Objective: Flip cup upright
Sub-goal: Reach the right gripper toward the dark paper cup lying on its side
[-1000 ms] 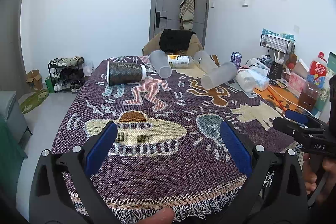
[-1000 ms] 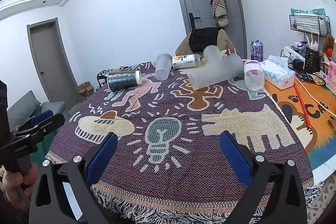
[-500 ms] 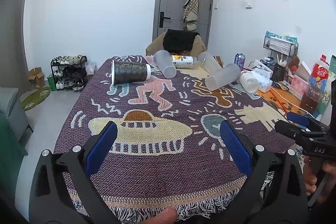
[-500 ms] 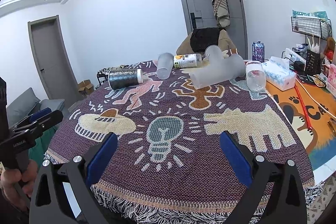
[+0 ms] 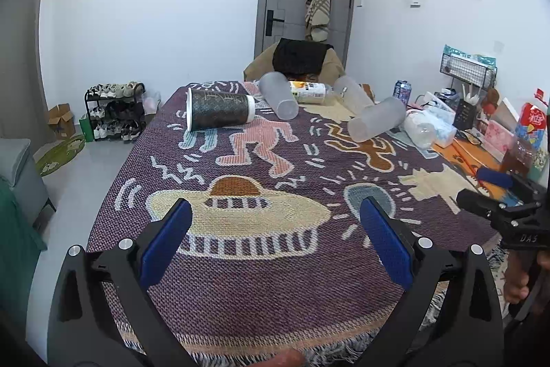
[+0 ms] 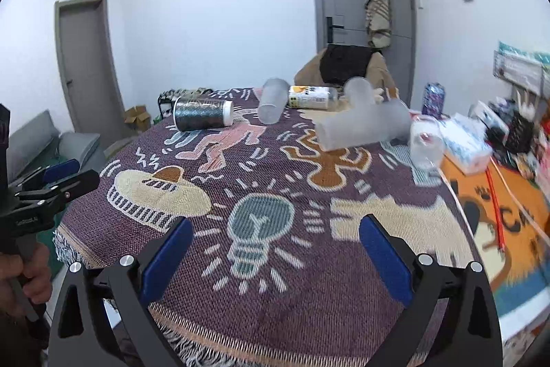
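Note:
Several cups lie on their sides at the far end of the patterned cloth. A dark patterned cup [image 5: 218, 112] [image 6: 201, 113] lies at far left. A frosted cup [image 5: 278, 96] [image 6: 271, 105] lies beside it. A bigger frosted cup [image 5: 376, 120] [image 6: 361, 128] lies across another frosted cup [image 5: 350, 92] [image 6: 361, 93]. A clear cup [image 5: 419, 130] [image 6: 426, 141] lies at the right. My left gripper [image 5: 275, 236] is open and empty over the near edge. My right gripper [image 6: 273, 251] is open and empty, also near the front edge. Each gripper shows in the other's view.
A white and yellow bottle [image 5: 307, 91] [image 6: 311, 97] lies behind the cups. A tissue box [image 6: 464, 143], a can [image 6: 433, 98] and desk clutter [image 5: 481, 112] stand on the orange mat at right. A chair [image 5: 299, 61] stands at the table's far end.
Both grippers have moved forward a little over the cloth, and the right one has swung slightly to the right. The cups have not moved.

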Demonstrator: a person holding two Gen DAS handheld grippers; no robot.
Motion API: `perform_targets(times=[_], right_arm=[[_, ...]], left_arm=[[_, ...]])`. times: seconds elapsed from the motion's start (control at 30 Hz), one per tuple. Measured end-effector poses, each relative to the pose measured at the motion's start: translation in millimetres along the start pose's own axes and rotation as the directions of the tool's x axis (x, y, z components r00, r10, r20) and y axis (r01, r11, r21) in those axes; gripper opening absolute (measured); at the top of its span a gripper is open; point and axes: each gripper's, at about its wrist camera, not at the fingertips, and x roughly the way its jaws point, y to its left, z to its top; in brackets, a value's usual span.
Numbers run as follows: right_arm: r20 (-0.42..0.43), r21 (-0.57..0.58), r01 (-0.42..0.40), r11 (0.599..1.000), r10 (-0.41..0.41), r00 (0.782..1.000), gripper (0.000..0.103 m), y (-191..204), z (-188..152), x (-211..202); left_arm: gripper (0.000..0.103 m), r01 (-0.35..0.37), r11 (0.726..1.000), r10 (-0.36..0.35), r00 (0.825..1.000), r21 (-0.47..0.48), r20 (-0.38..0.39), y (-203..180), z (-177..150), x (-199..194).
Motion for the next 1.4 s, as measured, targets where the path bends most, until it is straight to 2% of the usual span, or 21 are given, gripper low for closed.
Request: perform_targets(times=[0.2,0.4,0.53,0.63,0.93,1.03,1.13,1.27,1.33,1.4], right_arm=[[0.019,-0.111,-0.03,0.993,0.032,0.999,0.095,13.5,38.2,15.4],[-0.005,-0.184,-0.052,0.981,0.052,0.999,0.095,30.7,74.9,48.4],[-0.014,-0.267,-0.025,0.963,0.022,1.0,0.095,50.9,91.3,72.2],[-0.04,-0.323,-0.04,0.945,0.029,0.999,0.095,68.6,102.6,88.9],[-0.067,-0.52,-0.044,0.853,0.011,0.998,0.091,125.9,127.6,155.0],[-0.078,-0.603,-0.048,0.796,0.001,0.997,0.089,145.0,130.7,181.7],[-0.053,-0.684,-0.028,0.729,-0.011,0.999,0.089,164.3,132.7,208.3],[-0.051,-0.735,-0.038,0.678,0.001,0.999,0.089,180.1,136.9,242.3],[-0.046,-0.769,-0.023,0.639,-0.019,0.999,0.089,189.1,137.2,263.0],[-0.049,-0.787,-0.022,0.616,-0.027,0.998,0.09,195.5,138.5,279.1]], left_arm=[[0.097,-0.038,0.999,0.038,0.999,-0.013,-0.032,26.0,11.3,17.4],[0.097,-0.067,0.996,0.065,0.997,-0.065,-0.032,62.1,22.4,29.7],[0.097,-0.075,0.991,0.073,0.997,-0.107,-0.022,85.0,29.6,33.6],[0.097,-0.074,0.986,0.073,0.997,-0.149,-0.017,102.0,34.7,37.8],[0.097,-0.102,0.95,0.106,0.994,-0.295,-0.002,147.9,39.1,53.1],[0.097,-0.114,0.935,0.121,0.993,-0.335,0.001,162.4,40.4,56.7],[0.097,-0.122,0.921,0.132,0.991,-0.369,0.001,175.1,41.0,59.8],[0.097,-0.131,0.906,0.14,0.99,-0.402,-0.007,185.7,39.8,69.2],[0.097,-0.14,0.901,0.149,0.989,-0.41,-0.011,190.1,39.4,72.8],[0.097,-0.18,0.89,0.189,0.982,-0.419,-0.021,195.7,38.7,76.3]])
